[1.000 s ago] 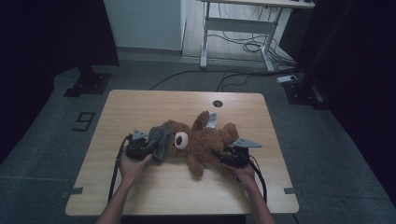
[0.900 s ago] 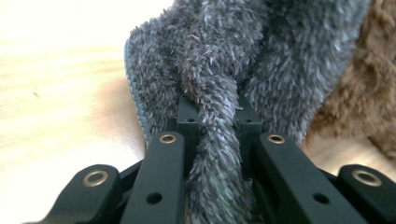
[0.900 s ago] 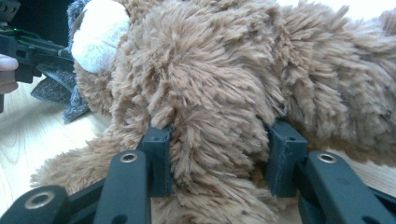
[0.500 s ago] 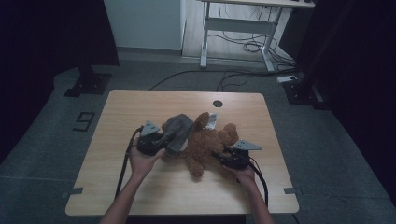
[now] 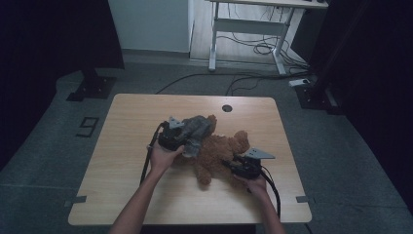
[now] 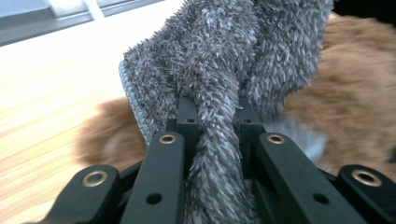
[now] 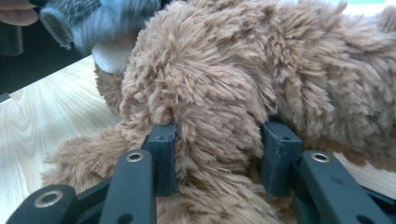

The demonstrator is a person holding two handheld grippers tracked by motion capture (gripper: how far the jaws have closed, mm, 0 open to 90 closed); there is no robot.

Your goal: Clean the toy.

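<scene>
Just beside brown teddy bear [image 5: 219, 151], grey cloth [image 5: 197, 130] on wooden table [image 5: 131, 122].

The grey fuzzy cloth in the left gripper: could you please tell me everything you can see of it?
The grey fuzzy cloth is a soft, shaggy-piled fabric, chenille-like, with a stitched edge showing at one side. It is bunched and folded, and a fold runs down between the jaws of the left gripper, which is shut on it. In the high view it hangs lifted over the head end of the brown teddy bear, draping against the bear's fur near the middle of the wooden table.
</scene>
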